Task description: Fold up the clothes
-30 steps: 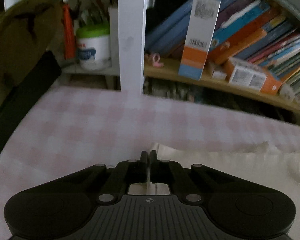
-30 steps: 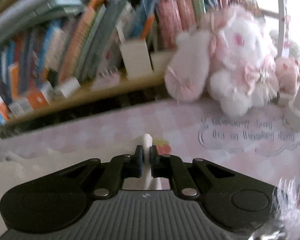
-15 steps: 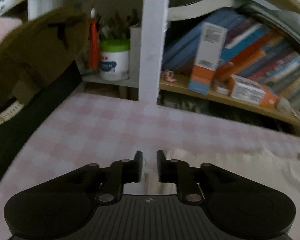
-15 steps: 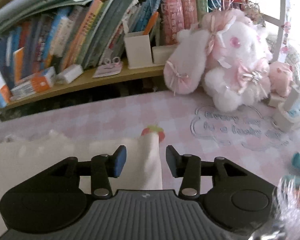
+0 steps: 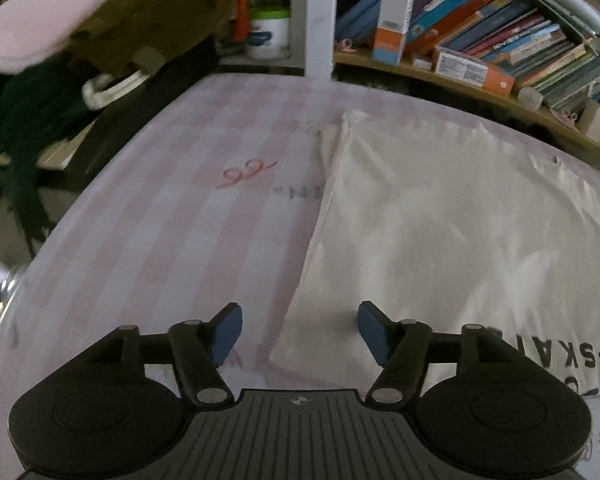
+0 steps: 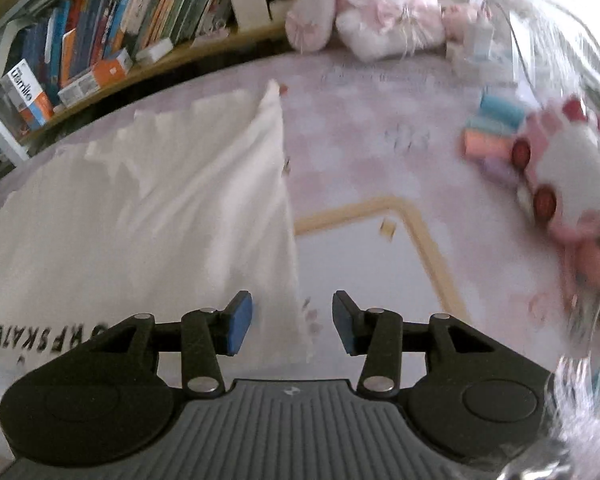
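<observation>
Bare pink checked tabletop (image 5: 188, 216) lies open left of the white garment (image 5: 440, 216) and again on its right side, hemmed at the back by the bookshelf (image 6: 112, 36) and white post (image 5: 320, 20), with plush toys (image 6: 384, 12) and coloured blocks (image 6: 496, 128) crowding the right.

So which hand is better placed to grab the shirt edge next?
Either: the left tool and right tool each stand open astride a side edge of the white shirt.

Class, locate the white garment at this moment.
The white garment lies flat on the pink checked table, right in the left wrist view, left in the right, before the bookshelf.
</observation>
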A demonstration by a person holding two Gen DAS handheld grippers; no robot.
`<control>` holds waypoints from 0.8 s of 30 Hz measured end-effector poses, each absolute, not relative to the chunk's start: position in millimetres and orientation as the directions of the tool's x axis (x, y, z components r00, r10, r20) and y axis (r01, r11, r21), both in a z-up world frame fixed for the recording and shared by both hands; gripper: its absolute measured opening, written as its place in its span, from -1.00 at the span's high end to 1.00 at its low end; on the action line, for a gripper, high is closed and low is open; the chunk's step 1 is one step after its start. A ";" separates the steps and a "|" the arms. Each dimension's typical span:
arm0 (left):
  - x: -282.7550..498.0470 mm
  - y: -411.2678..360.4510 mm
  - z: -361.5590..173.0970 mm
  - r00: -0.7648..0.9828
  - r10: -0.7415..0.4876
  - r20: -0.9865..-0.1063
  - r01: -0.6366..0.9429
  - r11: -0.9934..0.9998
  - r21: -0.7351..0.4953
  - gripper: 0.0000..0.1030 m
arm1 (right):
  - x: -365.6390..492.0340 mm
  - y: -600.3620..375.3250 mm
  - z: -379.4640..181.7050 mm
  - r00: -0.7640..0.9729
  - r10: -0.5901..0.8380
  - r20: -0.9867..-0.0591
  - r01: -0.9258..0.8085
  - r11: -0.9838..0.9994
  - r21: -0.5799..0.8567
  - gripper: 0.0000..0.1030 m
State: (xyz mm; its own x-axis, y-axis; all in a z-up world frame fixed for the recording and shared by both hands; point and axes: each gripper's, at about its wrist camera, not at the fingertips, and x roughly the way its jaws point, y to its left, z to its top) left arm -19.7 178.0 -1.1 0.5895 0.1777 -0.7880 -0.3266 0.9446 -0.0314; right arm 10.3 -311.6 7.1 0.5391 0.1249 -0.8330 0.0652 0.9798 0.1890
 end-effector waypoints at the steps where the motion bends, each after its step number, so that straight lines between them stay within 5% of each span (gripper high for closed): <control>1: -20.5 175.8 -0.9 0.585 0.180 -0.791 -0.335 0.942 -0.033 -0.36 | 6.7 -308.6 6.6 0.534 0.138 -0.834 0.060 0.978 0.200 0.16; 7: -26.5 165.9 -2.2 0.576 0.166 -0.801 -0.362 0.930 -0.068 -0.40 | 9.8 -301.1 6.7 0.527 0.144 -0.838 0.032 0.982 0.188 0.10; 24: -30.5 149.2 0.2 0.534 0.234 -0.812 -0.442 0.897 -0.032 -0.40 | 4.4 -299.5 -0.8 0.522 0.164 -0.837 -0.124 0.986 0.116 0.34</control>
